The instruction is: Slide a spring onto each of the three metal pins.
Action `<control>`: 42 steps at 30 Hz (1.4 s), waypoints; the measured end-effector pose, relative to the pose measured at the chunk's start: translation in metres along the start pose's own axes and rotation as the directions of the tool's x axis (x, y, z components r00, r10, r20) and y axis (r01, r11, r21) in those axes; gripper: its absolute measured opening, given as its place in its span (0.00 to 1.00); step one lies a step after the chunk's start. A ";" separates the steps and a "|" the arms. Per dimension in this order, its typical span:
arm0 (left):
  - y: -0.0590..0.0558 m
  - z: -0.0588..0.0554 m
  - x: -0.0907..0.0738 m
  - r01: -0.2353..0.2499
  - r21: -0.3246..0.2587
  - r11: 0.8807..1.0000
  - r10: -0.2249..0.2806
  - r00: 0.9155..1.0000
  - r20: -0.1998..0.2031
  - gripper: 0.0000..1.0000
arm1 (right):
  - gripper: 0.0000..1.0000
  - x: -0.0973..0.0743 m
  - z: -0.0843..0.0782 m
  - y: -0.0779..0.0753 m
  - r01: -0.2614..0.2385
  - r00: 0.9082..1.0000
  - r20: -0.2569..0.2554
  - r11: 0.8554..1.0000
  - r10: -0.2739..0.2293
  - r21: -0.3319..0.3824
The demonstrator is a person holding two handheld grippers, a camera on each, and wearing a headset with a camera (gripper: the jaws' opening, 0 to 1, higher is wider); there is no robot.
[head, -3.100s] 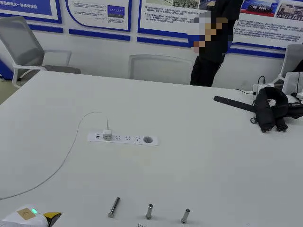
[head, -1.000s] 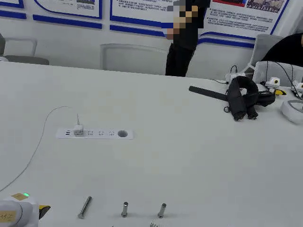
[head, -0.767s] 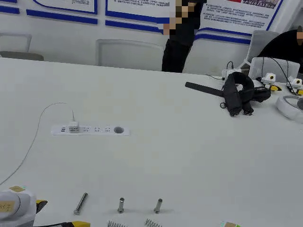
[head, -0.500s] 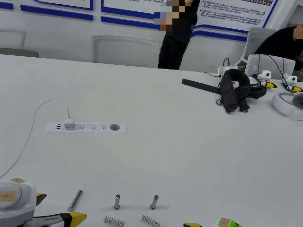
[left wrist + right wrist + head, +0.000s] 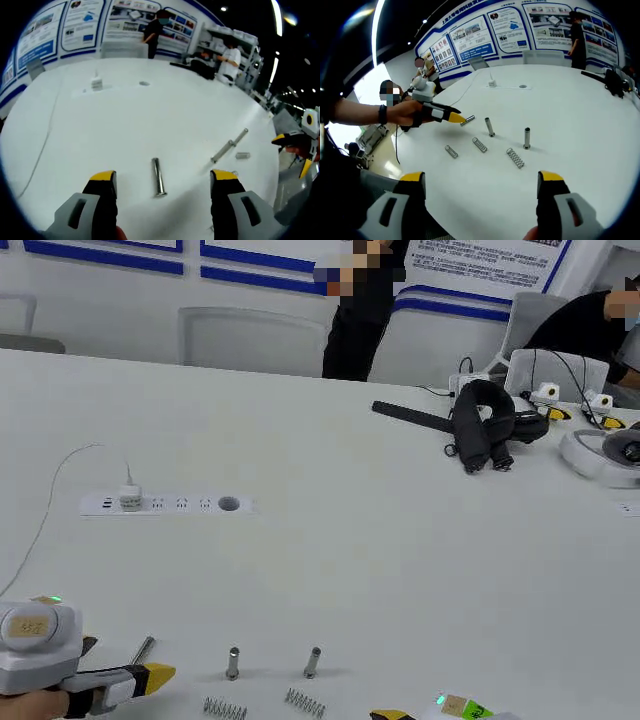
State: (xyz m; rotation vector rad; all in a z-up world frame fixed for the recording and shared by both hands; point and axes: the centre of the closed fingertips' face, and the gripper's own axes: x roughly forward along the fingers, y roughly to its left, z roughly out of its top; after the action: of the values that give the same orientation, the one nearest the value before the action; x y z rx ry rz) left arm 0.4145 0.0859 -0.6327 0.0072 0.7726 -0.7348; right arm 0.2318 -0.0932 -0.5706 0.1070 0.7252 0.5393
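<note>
On table [image 5: 400, 540] | pins [image 5: 526, 137], probably loose springs [image 5: 515, 157] | left gripper [image 5: 162, 175], right gripper [image 5: 480, 176]: spread

White worktop [image 5: 400, 570]. Power strip [image 5: 165, 505] lies flat on it, with a white charger [image 5: 129, 498] plugged in near the strip's left end. A thin cable [image 5: 45, 505] loops up from the charger and away to the left. Black strapped headset [image 5: 480, 425] well right of the strip, farther back. Beyond the strip: grey chair [image 5: 250, 340], standing person in dark clothes [image 5: 355, 320], blue-and-white wall posters [image 5: 470, 255].
</note>
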 end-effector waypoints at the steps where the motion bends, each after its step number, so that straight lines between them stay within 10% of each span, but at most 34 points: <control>1: 0.000 0.000 0.002 -0.001 -0.001 1.000 0.001 1.000 0.001 0.77 | 0.94 0.000 0.001 0.000 -0.001 1.000 0.003 1.000 0.001 0.001; 27: -0.002 0.003 0.028 -0.053 0.040 0.998 0.054 0.998 -0.028 0.39 | 0.93 0.001 -0.002 0.000 -0.004 1.000 -0.001 1.000 0.004 0.016; 42: -0.001 0.001 0.029 -0.124 0.009 0.992 0.125 0.986 -0.109 0.12 | 0.93 0.000 0.000 -0.003 0.000 1.000 0.005 1.000 0.000 0.021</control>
State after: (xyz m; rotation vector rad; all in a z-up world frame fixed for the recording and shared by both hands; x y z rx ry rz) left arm 0.4284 0.0671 -0.6496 0.0980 0.8683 -0.6202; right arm 0.2331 -0.0958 -0.5715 0.1276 0.7263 0.5317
